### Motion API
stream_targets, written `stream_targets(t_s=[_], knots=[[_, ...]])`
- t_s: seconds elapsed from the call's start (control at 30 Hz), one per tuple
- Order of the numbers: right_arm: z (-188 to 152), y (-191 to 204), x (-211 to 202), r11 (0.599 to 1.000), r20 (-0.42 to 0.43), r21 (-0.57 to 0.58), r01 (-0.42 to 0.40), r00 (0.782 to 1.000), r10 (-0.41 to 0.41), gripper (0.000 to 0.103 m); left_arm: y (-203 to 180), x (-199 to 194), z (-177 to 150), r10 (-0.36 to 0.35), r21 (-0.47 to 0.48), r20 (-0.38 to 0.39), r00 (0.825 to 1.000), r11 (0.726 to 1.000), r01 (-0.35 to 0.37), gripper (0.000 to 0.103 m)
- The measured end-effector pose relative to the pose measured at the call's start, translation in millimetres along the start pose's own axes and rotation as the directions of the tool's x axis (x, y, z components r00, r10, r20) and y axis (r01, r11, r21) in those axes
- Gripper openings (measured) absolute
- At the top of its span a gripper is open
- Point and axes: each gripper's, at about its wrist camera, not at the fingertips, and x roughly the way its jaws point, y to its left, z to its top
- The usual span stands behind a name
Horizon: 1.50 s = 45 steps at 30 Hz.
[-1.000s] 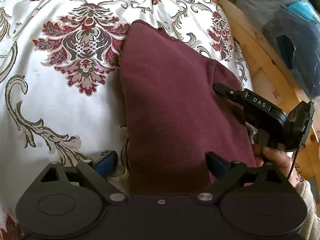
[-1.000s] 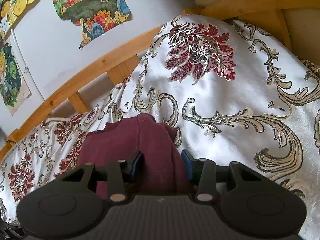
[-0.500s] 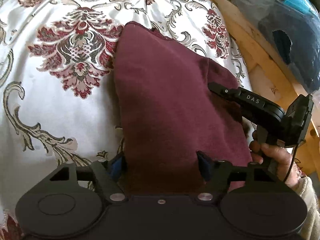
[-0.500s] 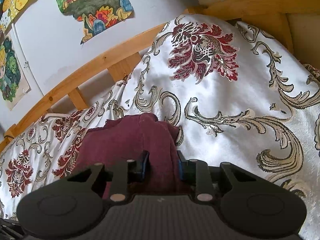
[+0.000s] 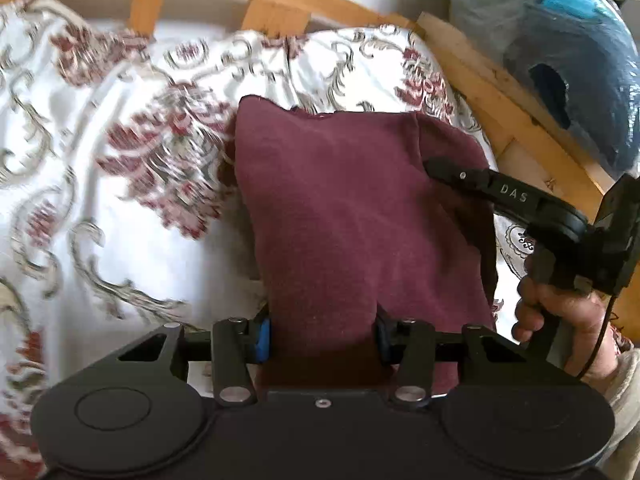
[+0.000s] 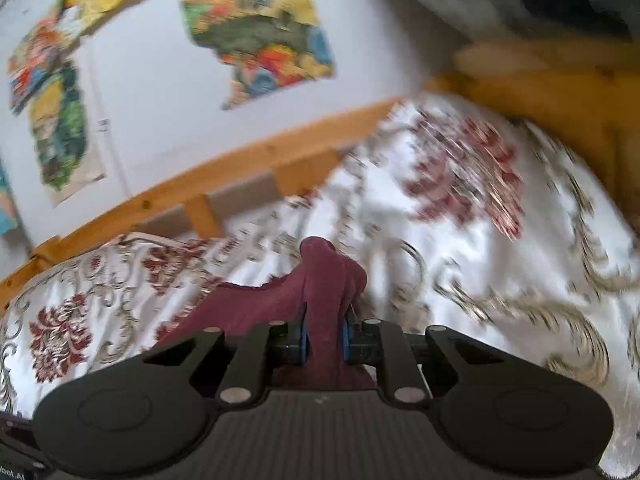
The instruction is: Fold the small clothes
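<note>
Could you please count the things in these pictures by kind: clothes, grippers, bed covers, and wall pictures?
Clothes: 1, the maroon garment, lying on the cover
Grippers: 2, the left gripper and the right gripper, both clamped on the garment after closing
Bed covers: 1, the white floral bedspread
Wall pictures: 3 clearly seen, such as the colourful poster
Total: 7

We are looking at a white bedspread (image 5: 132,264) with maroon floral scrollwork, lying inside a pine bed frame (image 5: 496,108) running toward two o'clock. Colourful torn posters (image 6: 260,28) are hanging on the pale wall (image 6: 160,92) at eleven o'clock, daylight falling softly.
</note>
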Motion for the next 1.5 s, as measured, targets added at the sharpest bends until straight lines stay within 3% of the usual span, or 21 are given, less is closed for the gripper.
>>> stream_targets(t_s=[0.23,0.37,0.5,0.63,0.83,0.97,1.1,1.27,1.5], knots=[[30,87,20,0.988,0.053,-0.125,-0.092,0.994,0.099,0.017,40,-55,13,0.073,-0.016,0.116,0.991,0.997,-0.072,0.048],[38,138,66,0.971,-0.004,-0.182,-0.156,0.987,0.158,0.017,87,-67,27,0.160,-0.145,0.111,0.981,0.979,-0.143,0.048],[33,179,124,0.955,-0.099,-0.234,-0.184,0.981,0.165,0.017,134,-59,37,0.247,-0.277,0.063,0.967,0.935,-0.220,0.049],[20,195,163,0.947,-0.155,-0.279,-0.159,0.981,0.119,0.017,165,-46,39,0.255,-0.322,0.034,0.966,0.918,-0.231,0.051],[5,173,188,0.962,-0.204,-0.253,-0.107,0.977,0.055,0.020,176,-29,37,0.228,-0.318,0.014,0.974,0.924,-0.211,0.062],[2,161,188,0.974,-0.206,-0.207,-0.088,0.977,0.045,0.039,178,-27,34,0.230,-0.337,0.008,0.973,0.917,-0.214,0.073],[4,158,181,0.979,-0.213,-0.184,-0.083,0.976,0.043,0.046,177,-31,35,0.227,-0.339,-0.001,0.974,0.916,-0.214,0.082],[5,164,155,0.970,-0.196,-0.226,-0.094,0.979,0.050,0.077,176,-39,36,0.243,-0.356,-0.007,0.970,0.906,-0.229,0.097],[-2,159,100,0.953,-0.153,-0.288,-0.096,0.987,0.053,0.092,178,-69,25,0.274,-0.385,0.024,0.961,0.890,-0.244,0.102]])
